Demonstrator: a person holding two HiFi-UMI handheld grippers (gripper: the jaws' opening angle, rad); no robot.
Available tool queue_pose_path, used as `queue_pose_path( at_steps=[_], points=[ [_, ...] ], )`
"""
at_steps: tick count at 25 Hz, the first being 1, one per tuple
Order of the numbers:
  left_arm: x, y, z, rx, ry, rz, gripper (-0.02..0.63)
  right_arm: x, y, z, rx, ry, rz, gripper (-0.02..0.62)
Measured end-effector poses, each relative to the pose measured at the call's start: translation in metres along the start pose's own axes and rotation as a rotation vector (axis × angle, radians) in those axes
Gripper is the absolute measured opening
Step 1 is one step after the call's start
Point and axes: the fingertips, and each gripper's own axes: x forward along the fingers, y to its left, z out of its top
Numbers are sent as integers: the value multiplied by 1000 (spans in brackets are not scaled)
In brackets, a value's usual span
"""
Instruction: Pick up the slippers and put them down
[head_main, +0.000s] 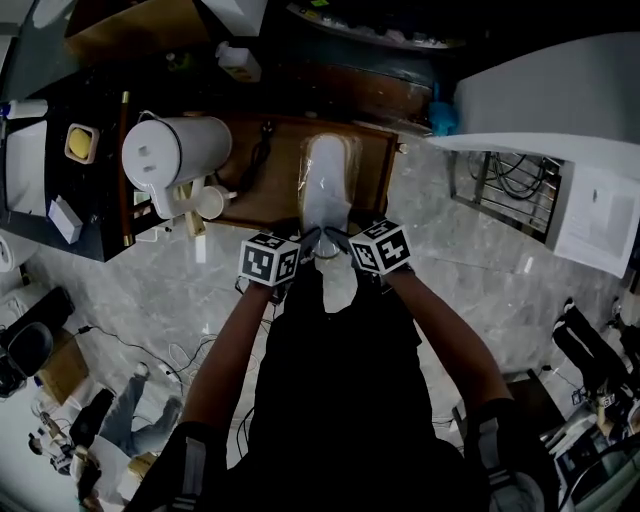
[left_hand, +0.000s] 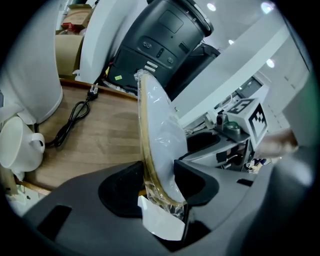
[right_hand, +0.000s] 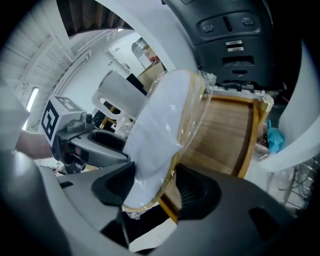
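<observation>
Overhead only: marble floor beyond slippers.

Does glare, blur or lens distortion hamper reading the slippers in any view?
Head view: dim, dark lower half, yet the plastic-wrapped white slippers show clearly. Left gripper view: fisheye bending, black corners, highlights on the wrap. Right gripper view: same bending, bright washed-out background.

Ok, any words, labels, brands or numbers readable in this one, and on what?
No text reads clearly.
Label on the dark appliance: too small to read.
White sheet: print too small.
Tag on the wrapped slippers: no print visible.
Left marker cube and right marker cube: square patterns only, no letters.
</observation>
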Motion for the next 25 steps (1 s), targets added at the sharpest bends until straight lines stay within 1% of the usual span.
queue_pose_path(
  at_steps=[4, 8, 13, 16, 18, 21, 25],
  points=[
    [8, 7, -3, -11, -1, 10, 196, 7, -5, -3, 2, 8, -17, 262],
    [19, 13, -8, -33, 18, 17, 196, 15, -13, -7, 9, 26, -36, 262],
    [32, 24, -13, -36, 48, 65, 196, 23, -22, -9, 26, 36, -75, 255],
    [36, 28, -15, -62, 63, 70, 196, 28, -26, -12, 47, 49, -98, 253],
    [39, 31, -16, -77, 67, 74, 199, 28, -30, -13, 60, 47, -113, 255],
    [38, 40, -15, -85, 62, 102, 209, 26, -32, -11, 71, 34, -131, 255],
    [37, 44, -15, -94, 60, 92, 221, 26, -32, -9, 49, 41, -136, 255]
  ],
)
